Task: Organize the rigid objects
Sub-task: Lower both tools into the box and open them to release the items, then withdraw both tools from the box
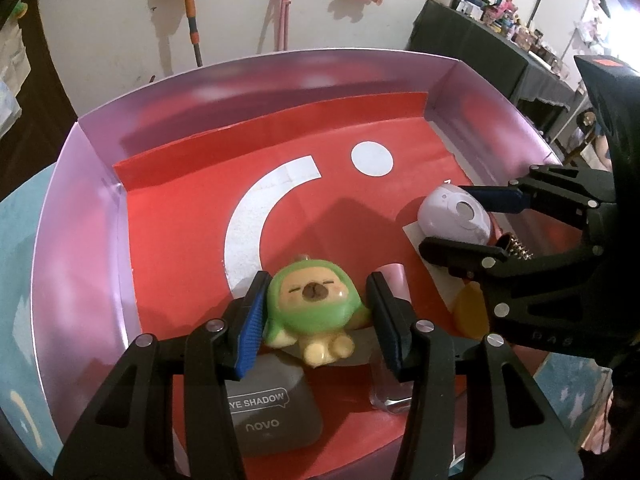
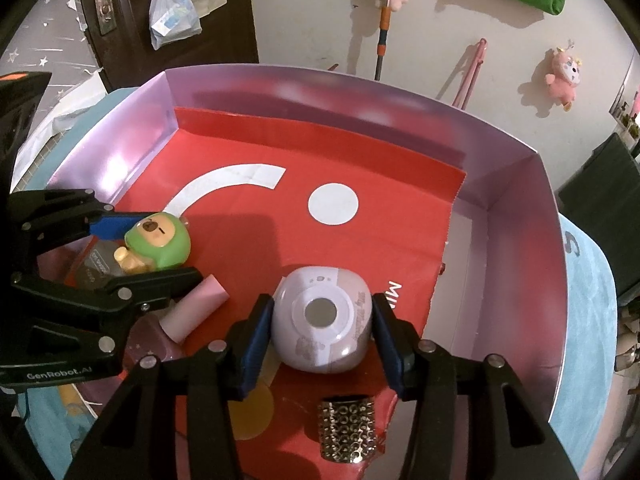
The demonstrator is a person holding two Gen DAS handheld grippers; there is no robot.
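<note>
A pink box (image 1: 72, 240) lined with red paper holds the objects. A green and yellow capybara toy (image 1: 316, 304) lies between the fingers of my left gripper (image 1: 318, 312), which is open around it; the toy also shows in the right wrist view (image 2: 160, 244). A white and lilac rounded case (image 2: 322, 316) sits between the fingers of my right gripper (image 2: 320, 332), which is open around it with small gaps each side. The case (image 1: 456, 214) and right gripper (image 1: 476, 224) also show in the left wrist view.
A grey eyeshadow palette (image 1: 272, 416) lies under the toy. A bottle with a pink cap (image 2: 196, 306), a studded gold cylinder (image 2: 346, 432) and a yellow object (image 1: 470, 312) lie near the box's front. The box walls (image 2: 520, 216) rise around.
</note>
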